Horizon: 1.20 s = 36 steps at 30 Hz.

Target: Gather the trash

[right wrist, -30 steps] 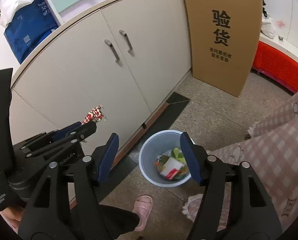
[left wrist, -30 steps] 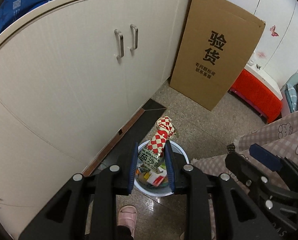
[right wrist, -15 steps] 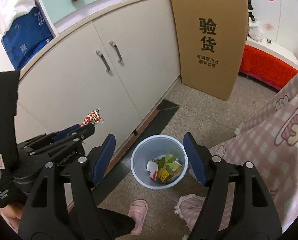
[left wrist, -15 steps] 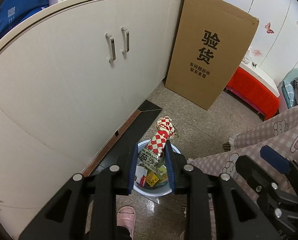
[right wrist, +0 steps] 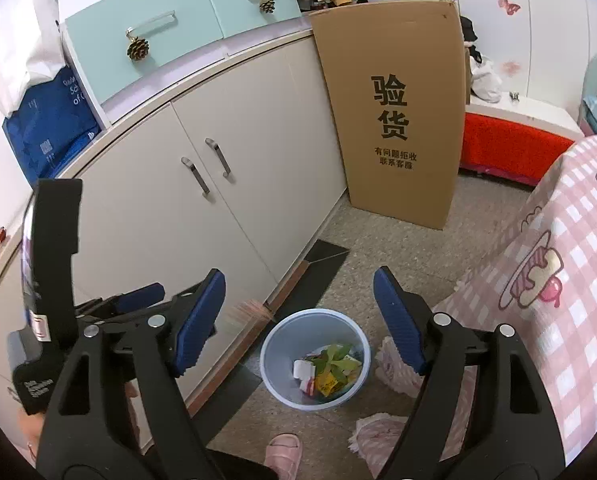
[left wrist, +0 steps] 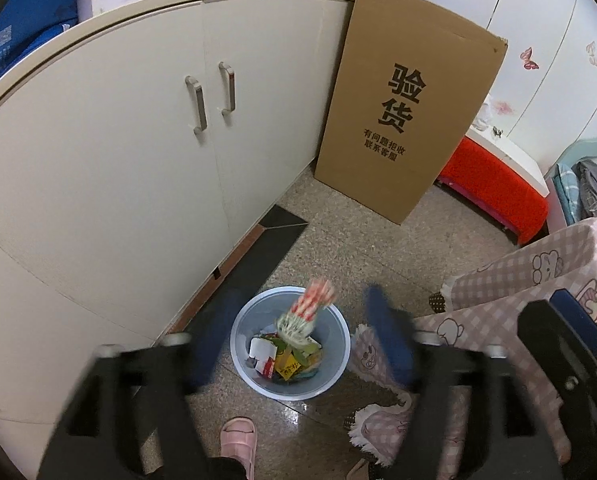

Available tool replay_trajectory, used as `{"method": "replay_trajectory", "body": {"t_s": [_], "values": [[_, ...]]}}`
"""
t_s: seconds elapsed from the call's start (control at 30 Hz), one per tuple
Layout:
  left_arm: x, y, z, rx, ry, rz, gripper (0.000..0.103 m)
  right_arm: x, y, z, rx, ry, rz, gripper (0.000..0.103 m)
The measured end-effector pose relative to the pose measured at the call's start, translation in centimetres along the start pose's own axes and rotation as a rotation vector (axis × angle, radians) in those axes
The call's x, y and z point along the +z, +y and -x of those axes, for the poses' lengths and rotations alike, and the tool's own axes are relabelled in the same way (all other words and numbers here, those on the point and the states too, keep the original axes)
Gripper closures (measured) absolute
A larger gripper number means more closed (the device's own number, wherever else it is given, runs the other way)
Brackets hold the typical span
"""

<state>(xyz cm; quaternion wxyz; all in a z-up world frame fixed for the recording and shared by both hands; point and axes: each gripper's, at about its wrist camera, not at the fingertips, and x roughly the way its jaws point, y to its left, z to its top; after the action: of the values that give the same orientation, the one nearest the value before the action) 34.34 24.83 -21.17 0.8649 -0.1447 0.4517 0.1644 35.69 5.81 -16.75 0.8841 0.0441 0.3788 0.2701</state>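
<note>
A pale blue trash bin [left wrist: 338, 332] stands on the floor by the cabinet, holding several wrappers. A red-and-white checked snack wrapper [left wrist: 304, 312] is in the air over the bin's mouth, blurred by motion and free of my fingers. My left gripper [left wrist: 298, 336] is open and blurred above the bin. My right gripper [right wrist: 298, 316] is open and empty, higher up, with the bin [right wrist: 276, 356] below it. The left gripper [right wrist: 138, 300] also shows at the left in the right wrist view; a blurred streak of the wrapper [right wrist: 250, 310] shows beside it.
Cream cabinet doors [left wrist: 146, 152] fill the left. A tall cardboard box [left wrist: 410, 120] leans against them. A pink checked cloth [right wrist: 558, 264] hangs at the right. A red bench [left wrist: 494, 192] stands behind. A pink slipper [left wrist: 238, 440] is on the floor near the bin.
My left gripper has opened and let go of the checked wrapper, which is dropping toward the bin. Both grippers have risen, so the bin looks smaller.
</note>
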Motion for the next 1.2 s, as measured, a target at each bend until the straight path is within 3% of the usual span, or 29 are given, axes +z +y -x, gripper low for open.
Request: {"method": "replay_trajectory", "body": {"t_s": [0.2,0.43,0.9,1.2], "values": [[-0.3,0.1,1.1,-0.018,0.020,0.029,0.029,-0.1,-0.1,1.8,0.000,-0.008,-0.009,0.027],[-1.3,-0.6,6.0,-0.017,-0.062,0.000,0.027,-0.3,0.1,6.7,-0.008,-0.065,-0.016,0.026],[-6.4,-3.5,21.7,-0.017,-0.359,-0.093,0.021,-2.9,0.7,22.3,-0.107,-0.297,0.039,0.021],[-11.3,-5.6,30.3,-0.104,-0.513,-0.166,0.015,-6.9,0.6,31.3,-0.178,-0.426,0.037,0.016]]}}
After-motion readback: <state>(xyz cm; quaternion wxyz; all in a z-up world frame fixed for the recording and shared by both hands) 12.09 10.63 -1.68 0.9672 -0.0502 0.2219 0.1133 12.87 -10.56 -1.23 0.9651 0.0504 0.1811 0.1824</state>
